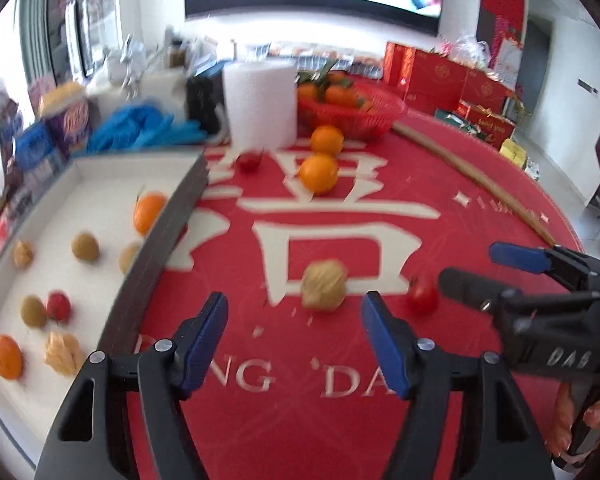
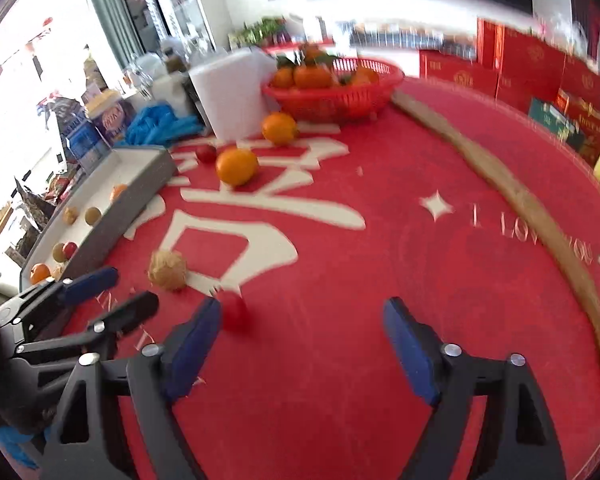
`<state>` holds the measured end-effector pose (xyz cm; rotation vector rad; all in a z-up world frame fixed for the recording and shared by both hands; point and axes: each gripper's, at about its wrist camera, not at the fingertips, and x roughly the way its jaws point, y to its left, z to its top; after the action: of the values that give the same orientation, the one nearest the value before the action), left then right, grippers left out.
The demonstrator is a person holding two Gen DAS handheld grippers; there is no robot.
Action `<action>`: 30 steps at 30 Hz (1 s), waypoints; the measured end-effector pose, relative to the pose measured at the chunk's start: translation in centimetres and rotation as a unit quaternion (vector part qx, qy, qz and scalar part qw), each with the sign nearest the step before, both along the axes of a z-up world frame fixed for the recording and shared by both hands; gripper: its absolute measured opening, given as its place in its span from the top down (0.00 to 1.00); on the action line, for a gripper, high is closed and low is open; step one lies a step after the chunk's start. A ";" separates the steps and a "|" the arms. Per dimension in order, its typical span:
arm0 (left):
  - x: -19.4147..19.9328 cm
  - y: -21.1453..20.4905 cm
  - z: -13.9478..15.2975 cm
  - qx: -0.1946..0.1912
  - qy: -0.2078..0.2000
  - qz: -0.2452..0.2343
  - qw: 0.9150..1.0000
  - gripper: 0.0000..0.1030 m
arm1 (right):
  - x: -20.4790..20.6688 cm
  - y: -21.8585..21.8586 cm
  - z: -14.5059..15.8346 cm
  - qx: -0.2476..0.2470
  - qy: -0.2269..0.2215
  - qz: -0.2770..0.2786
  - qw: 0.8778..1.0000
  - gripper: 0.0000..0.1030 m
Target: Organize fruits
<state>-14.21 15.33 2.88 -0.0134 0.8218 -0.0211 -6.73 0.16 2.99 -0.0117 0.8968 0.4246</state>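
A walnut [image 1: 324,286] and a small red tomato [image 1: 422,294] lie on the red cloth just ahead of my open, empty left gripper [image 1: 294,308]. My right gripper [image 2: 302,314] is open and empty; the tomato [image 2: 234,314] sits by its left fingertip, the walnut [image 2: 167,270] further left. Two oranges [image 1: 318,172] and another tomato [image 1: 248,160] lie farther back. A white tray [image 1: 40,392] on the left holds oranges, walnuts, a tomato and several small brown-green fruits. The right gripper also shows in the left wrist view [image 1: 480,268].
A red basket [image 1: 352,114] of tangerines stands at the back beside a white paper roll [image 1: 260,104]. Blue plastic and boxes crowd the back left. A long wooden stick [image 2: 520,208] lies along the right side of the table. Red gift boxes stand beyond.
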 end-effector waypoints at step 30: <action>-0.3 3.7 1.8 -0.003 0.030 0.049 0.998 0.74 | -0.1 4.8 -0.8 -0.053 0.016 0.055 0.997 0.77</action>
<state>-14.50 19.03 4.64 -0.0594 0.8806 0.0696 -6.82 4.94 2.22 -0.1522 0.9529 0.4806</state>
